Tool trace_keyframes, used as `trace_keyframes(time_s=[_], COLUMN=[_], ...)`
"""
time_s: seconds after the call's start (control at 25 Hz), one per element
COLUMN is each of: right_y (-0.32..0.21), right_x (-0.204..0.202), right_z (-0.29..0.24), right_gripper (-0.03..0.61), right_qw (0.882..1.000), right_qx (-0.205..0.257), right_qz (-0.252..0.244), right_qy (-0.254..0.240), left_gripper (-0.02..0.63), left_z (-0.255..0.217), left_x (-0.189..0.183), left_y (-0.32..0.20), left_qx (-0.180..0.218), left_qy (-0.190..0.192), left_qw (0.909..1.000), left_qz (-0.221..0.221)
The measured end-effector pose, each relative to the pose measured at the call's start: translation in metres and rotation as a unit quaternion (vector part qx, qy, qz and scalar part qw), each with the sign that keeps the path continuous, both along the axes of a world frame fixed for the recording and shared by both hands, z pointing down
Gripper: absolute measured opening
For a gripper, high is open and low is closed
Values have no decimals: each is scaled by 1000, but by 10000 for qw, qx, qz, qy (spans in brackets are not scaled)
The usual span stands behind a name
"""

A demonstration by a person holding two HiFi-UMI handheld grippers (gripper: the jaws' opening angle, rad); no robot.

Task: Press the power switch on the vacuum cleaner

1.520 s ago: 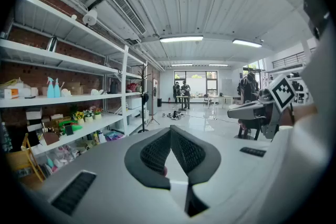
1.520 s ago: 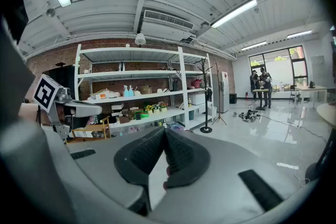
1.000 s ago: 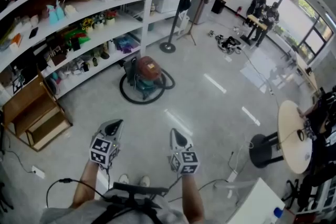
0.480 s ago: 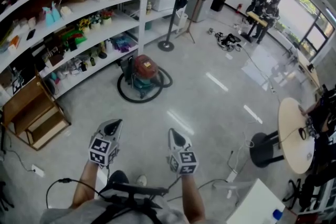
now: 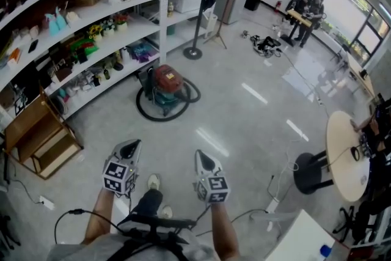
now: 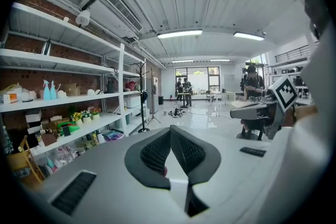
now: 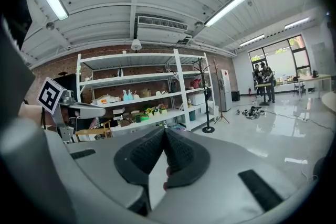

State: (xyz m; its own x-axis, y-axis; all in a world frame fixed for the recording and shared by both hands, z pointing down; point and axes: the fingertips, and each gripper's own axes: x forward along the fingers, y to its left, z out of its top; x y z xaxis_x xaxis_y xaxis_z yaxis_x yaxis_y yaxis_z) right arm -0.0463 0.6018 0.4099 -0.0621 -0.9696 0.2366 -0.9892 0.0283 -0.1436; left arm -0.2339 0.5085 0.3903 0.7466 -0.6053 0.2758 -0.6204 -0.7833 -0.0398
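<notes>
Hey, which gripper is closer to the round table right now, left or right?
Right. The round table stands off to the person's right; the right gripper is on that side, while the left gripper is held farther left, with the right gripper between it and the table.

The left gripper [image 5: 132, 145] and right gripper [image 5: 200, 154] are pale grey wedges; each carries a white cube [image 5: 118, 177] with black square markers at its six-o'clock end; the pads [image 6: 152, 152] are dark and ribbed; a black cable [image 5: 67, 217] loops at eight o'clock; the person wears dark trousers [image 5: 146, 200], pale shoes [image 5: 154, 182] and a grey top [image 5: 70, 251].
</notes>
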Motion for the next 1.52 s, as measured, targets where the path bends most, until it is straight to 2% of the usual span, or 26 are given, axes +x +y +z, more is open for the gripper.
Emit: trace_keyframes(time_s=[0.32, 0.52, 1.04, 1.52], right_y=[-47, -96, -218, -279], right_x=[16, 24, 39, 44], right_z=[0, -1, -11, -12], right_gripper=[12, 12, 12, 12], right_qw=[10000, 10000, 10000, 9999], right_qx=[-11, -3, 32, -66], right_qz=[19, -62, -49, -7], right_qy=[24, 18, 15, 108], left_gripper=[6, 6, 6, 6], left_z=[3, 0, -5, 3], left_x=[15, 31, 42, 51], left_y=[-55, -100, -225, -288], left_qx=[-10, 16, -32, -135], left_qy=[64, 67, 110, 83], left_qw=[10000, 10000, 9999, 9999], left_qz=[-25, 3, -89, -1])
